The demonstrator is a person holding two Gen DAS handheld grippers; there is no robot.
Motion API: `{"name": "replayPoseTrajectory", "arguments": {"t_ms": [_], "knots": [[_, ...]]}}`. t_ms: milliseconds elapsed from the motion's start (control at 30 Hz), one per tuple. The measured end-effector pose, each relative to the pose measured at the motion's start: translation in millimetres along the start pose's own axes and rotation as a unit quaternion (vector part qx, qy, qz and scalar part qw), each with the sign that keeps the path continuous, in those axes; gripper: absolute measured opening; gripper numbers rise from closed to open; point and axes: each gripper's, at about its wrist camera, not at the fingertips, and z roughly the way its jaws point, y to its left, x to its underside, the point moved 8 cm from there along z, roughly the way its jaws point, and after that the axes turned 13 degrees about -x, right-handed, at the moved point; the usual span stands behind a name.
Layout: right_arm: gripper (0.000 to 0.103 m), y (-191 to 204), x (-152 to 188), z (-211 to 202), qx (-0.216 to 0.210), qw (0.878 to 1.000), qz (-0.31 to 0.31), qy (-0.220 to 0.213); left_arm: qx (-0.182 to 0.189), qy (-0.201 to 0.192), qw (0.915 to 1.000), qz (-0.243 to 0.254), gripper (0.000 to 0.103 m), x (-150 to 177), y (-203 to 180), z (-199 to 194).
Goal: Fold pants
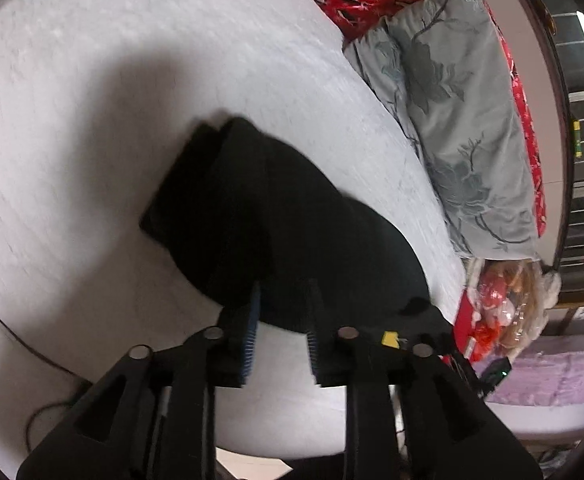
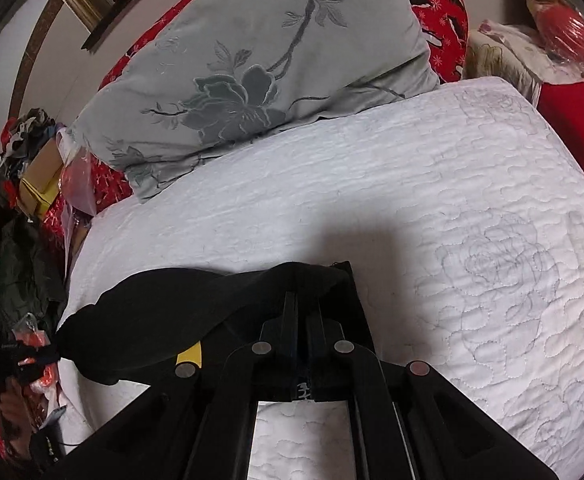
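The black pants (image 1: 276, 224) lie partly folded on the white quilted bed (image 1: 92, 120). In the left wrist view my left gripper (image 1: 282, 320) stands open just over the near edge of the pants, its fingers apart with no cloth between them. In the right wrist view my right gripper (image 2: 303, 300) is shut on a raised fold of the black pants (image 2: 180, 316), which hang leftward from its fingers. The right gripper shows at the right edge of the pants in the left wrist view (image 1: 419, 312).
A grey flowered pillow (image 2: 260, 72) and a red patterned blanket (image 2: 439, 8) lie at the far side of the bed. Cluttered bags and boxes (image 2: 32, 184) stand beside the bed's left edge. A cable (image 1: 44, 408) runs off the near edge.
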Motion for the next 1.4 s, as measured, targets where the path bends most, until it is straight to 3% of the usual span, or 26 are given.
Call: {"name": "replayPoseTrajectory", "arguments": {"t_ms": [33,100,367,400,433,467,600,667,767,833,1033,1100,1233,1400], "knots": [[0.003,1.3,-2.6,0.3,-0.001,1.000,0.000,0.001,0.005,-0.001,1.0000,-0.004,0.042,1.3,0.8,-0.3],[0.003,4.7,-1.7,2.0,0.000,1.000,-0.002,0.003,0.001,-0.009,0.9999,-0.014,0.050,-0.4,2.8,2.3],[0.003,1.8,-4.6,1.9,0.001,1.000,0.011,0.003,-0.032,-0.001,0.9993,-0.019,0.049,-24.8,-2.5,27.4],[0.003,2.1,-5.0,2.1,0.001,1.000,0.010,0.004,-0.028,0.004,0.9994,-0.021,0.032,-26.0,-4.1,29.9],[0.003,2.9,-5.8,2.3,0.001,1.000,0.007,0.005,-0.029,0.006,0.9993,-0.021,0.009,-28.0,-5.9,32.2],[0.003,3.7,-6.5,2.7,0.001,1.000,0.004,0.006,-0.036,0.011,0.9991,-0.018,0.003,-30.4,-8.3,35.5],[0.003,7.1,-13.2,8.7,0.010,1.000,-0.009,0.010,-0.048,0.009,0.9984,-0.028,0.001,-44.7,-15.8,35.8],[0.003,11.7,-26.0,10.0,0.007,1.000,-0.005,0.006,-0.014,-0.012,0.9990,-0.041,0.001,-61.1,-28.6,10.3],[0.003,37.2,-61.0,-13.0,-0.067,0.996,-0.001,-0.063,-0.005,-0.079,0.9967,-0.019,0.001,-74.5,-40.7,-30.4],[0.003,45.2,-66.8,-20.2,-0.071,0.994,-0.027,-0.077,-0.015,-0.089,0.9959,-0.001,0.001,-68.6,-38.5,-33.0],[0.003,5.1,-5.4,-0.6,-0.015,0.999,-0.034,-0.012,-0.052,-0.042,0.9976,-0.016,0.001,-32.5,3.5,14.6],[0.003,-7.1,12.5,-4.2,-0.003,0.999,-0.031,-0.007,-0.046,-0.022,0.9983,-0.027,0.001,-20.0,14.9,22.9],[0.017,-16.9,39.4,-15.0,0.025,0.999,-0.034,0.013,-0.055,-0.003,0.9981,-0.025,0.002,-6.0,23.5,32.4],[0.018,-34.3,50.4,-53.4,0.051,0.996,0.061,-0.029,-0.053,-0.002,0.9982,-0.027,0.002,-1.8,21.2,30.1]]}}
